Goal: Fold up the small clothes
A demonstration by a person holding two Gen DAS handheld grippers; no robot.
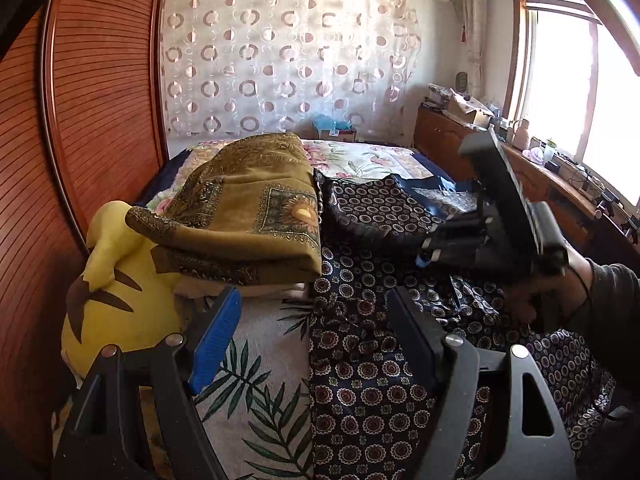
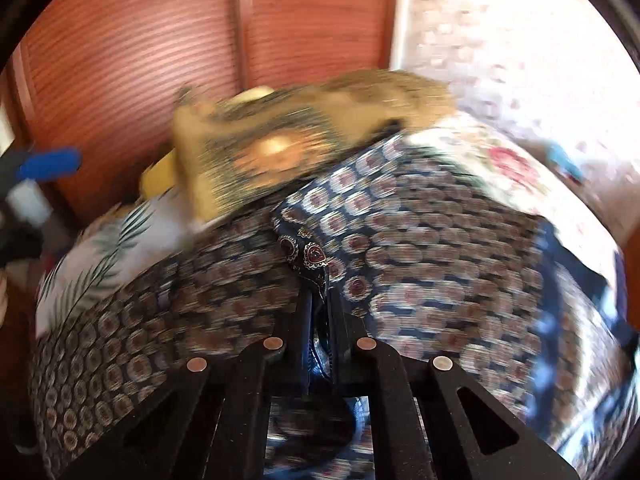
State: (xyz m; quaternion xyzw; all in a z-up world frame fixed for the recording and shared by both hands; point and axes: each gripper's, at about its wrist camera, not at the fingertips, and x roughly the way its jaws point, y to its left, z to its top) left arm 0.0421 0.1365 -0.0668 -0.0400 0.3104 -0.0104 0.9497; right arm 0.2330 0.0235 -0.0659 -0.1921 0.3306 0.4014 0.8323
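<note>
A dark blue garment [image 1: 372,360] with round flower medallions lies spread on the bed. My left gripper [image 1: 316,320] is open and empty, its blue-padded fingers [image 1: 214,332] held above the garment's left edge. My right gripper [image 2: 320,300] is shut on a fold of the same garment [image 2: 312,256] and holds it raised; the right wrist view is blurred by motion. The right gripper also shows in the left wrist view [image 1: 428,256], over the far part of the garment.
A folded olive-brown blanket [image 1: 248,208] sits on the bed at the left, with a yellow plush toy [image 1: 116,292] beside it. A palm-leaf sheet [image 1: 260,380] covers the bed. A wooden wardrobe [image 1: 88,112] stands left, a cluttered cabinet [image 1: 460,120] right under the window.
</note>
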